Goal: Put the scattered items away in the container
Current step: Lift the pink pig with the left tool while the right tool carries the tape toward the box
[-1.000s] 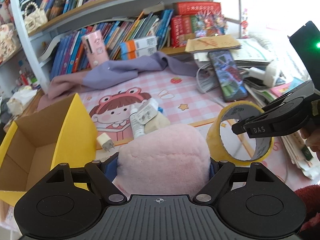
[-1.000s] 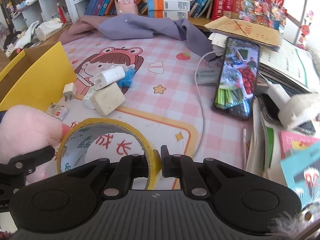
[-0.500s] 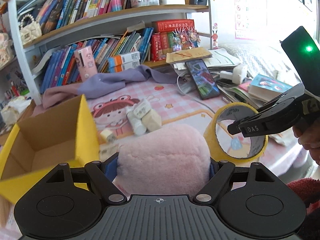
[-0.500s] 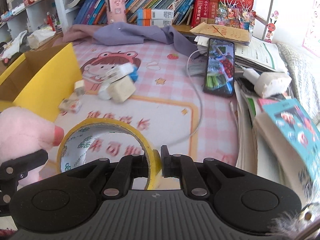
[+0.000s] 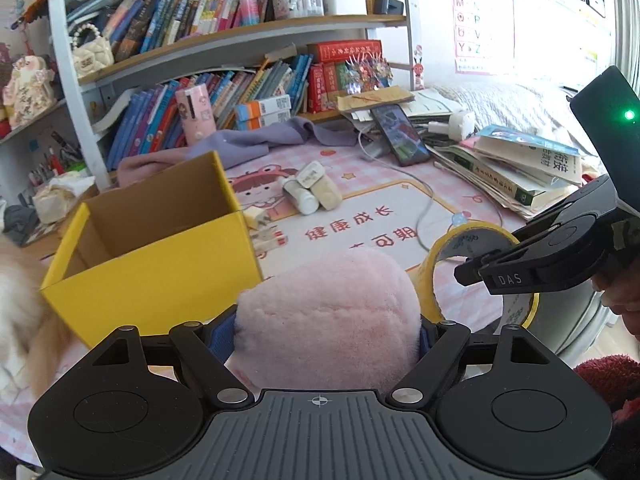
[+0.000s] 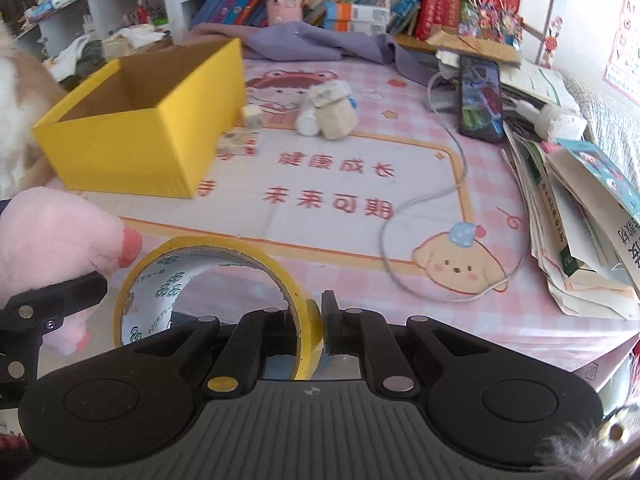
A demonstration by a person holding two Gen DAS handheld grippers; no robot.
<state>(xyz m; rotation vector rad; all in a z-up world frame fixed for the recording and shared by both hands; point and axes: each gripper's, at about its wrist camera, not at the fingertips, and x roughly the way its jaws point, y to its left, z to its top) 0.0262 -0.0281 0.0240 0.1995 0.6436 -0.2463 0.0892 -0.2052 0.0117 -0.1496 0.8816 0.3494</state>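
Observation:
My left gripper (image 5: 326,332) is shut on a pink plush toy (image 5: 328,312) and holds it above the table's front edge; the toy also shows in the right wrist view (image 6: 52,232). My right gripper (image 6: 316,320) is shut on the wall of a yellow tape roll (image 6: 216,280), beside the toy; the roll also shows in the left wrist view (image 5: 444,248). An open yellow box (image 5: 148,248) (image 6: 132,120) stands at the left, with nothing visible inside. A white bottle (image 5: 300,196), a beige block (image 5: 328,194) and small white pieces (image 6: 240,136) lie near the box.
A phone (image 6: 480,100) with its cable (image 6: 404,208), and piles of books and papers (image 6: 580,200), fill the right side. A purple cloth (image 6: 312,40) lies at the back before bookshelves. Something furry (image 6: 16,80) sits left of the box.
Both grippers have pulled back and up from the table, each still holding its item. The box and scattered items now look farther away.

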